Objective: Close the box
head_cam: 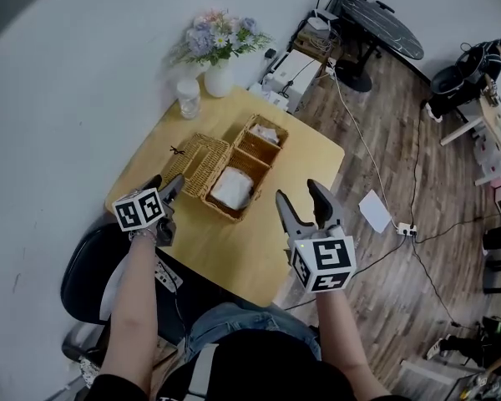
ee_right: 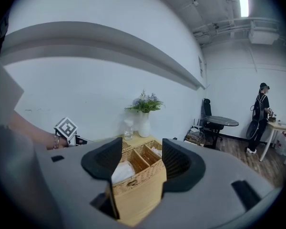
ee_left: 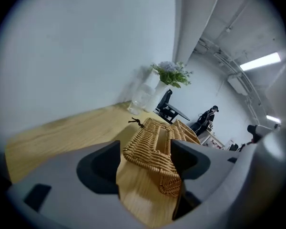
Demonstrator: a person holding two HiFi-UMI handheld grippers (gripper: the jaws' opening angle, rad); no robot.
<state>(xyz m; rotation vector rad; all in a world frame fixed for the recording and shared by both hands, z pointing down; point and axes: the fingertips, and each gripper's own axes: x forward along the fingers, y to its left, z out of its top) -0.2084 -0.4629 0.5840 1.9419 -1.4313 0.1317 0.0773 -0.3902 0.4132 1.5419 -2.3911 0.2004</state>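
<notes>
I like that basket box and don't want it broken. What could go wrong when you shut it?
1. The left gripper has open jaws around only a corner of the wicker lid, so the lid may slip or twist once lifted.
2. The right gripper is apart from the wicker box, so the box could slide across the table.
3. The white bundle in the near compartment may keep the lid from closing flat.

The right gripper (ee_right: 142,149), jaws apart and gripping nothing, frames an open wicker box (ee_right: 133,185) on a wooden table (ee_right: 140,209). A vase of flowers (ee_right: 144,120) stands behind it. The left gripper (ee_right: 77,139) shows at left, and a person (ee_right: 261,116) stands at far right.
</notes>
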